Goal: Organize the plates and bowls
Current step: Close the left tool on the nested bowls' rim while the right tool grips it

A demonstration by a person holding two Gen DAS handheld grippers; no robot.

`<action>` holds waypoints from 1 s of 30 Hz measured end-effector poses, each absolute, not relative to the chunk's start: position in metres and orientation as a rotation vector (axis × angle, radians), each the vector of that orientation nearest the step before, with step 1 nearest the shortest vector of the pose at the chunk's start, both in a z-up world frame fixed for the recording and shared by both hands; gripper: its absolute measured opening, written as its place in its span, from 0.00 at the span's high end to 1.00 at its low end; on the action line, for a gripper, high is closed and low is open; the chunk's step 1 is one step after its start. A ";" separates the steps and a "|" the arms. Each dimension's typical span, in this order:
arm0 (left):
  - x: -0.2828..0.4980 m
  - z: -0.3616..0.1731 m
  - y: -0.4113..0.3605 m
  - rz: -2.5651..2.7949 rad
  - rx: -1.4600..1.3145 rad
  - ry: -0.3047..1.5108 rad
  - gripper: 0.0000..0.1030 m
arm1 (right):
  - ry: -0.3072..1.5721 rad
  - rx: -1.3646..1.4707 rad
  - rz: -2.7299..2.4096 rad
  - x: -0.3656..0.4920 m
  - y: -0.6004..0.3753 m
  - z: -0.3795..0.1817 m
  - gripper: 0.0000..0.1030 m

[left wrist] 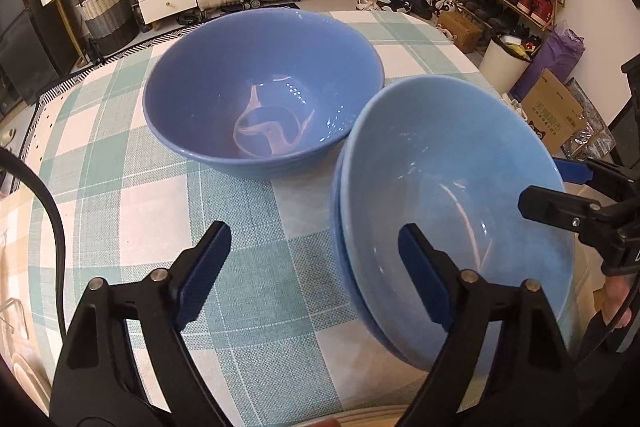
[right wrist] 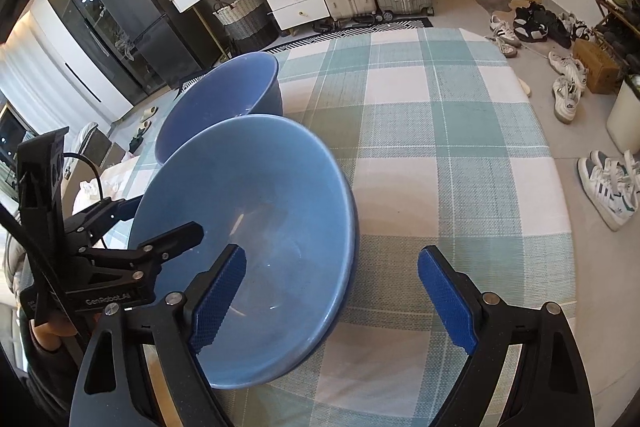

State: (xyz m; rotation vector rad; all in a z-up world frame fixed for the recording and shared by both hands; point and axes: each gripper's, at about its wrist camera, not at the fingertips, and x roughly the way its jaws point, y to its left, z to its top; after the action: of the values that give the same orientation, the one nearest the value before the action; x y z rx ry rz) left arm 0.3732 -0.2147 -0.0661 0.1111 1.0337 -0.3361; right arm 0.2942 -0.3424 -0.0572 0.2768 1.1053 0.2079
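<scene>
Both jaws wide, empty, astride upward-facing light blue bowls, darker bowl behind

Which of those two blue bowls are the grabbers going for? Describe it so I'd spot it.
On the green-and-white checked tablecloth stand two blue ceramic bowls. It is likely the nearer, paler sky-blue bowl, whose rim sits inside both open grippers. The deeper periwinkle bowl behind it is darker and steeper-walled, and the pale one seems nested in another.
</scene>
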 end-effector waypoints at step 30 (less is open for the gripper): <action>0.397 -0.105 -0.245 -0.434 0.096 1.093 0.78 | 1.170 0.374 0.238 0.303 -0.343 -0.094 0.56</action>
State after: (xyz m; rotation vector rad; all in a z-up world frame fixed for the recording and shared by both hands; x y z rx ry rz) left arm 0.3975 -0.2451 -0.1052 0.0961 1.0928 -0.4342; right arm 0.3028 -0.3434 -0.0936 0.3738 1.1698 0.2382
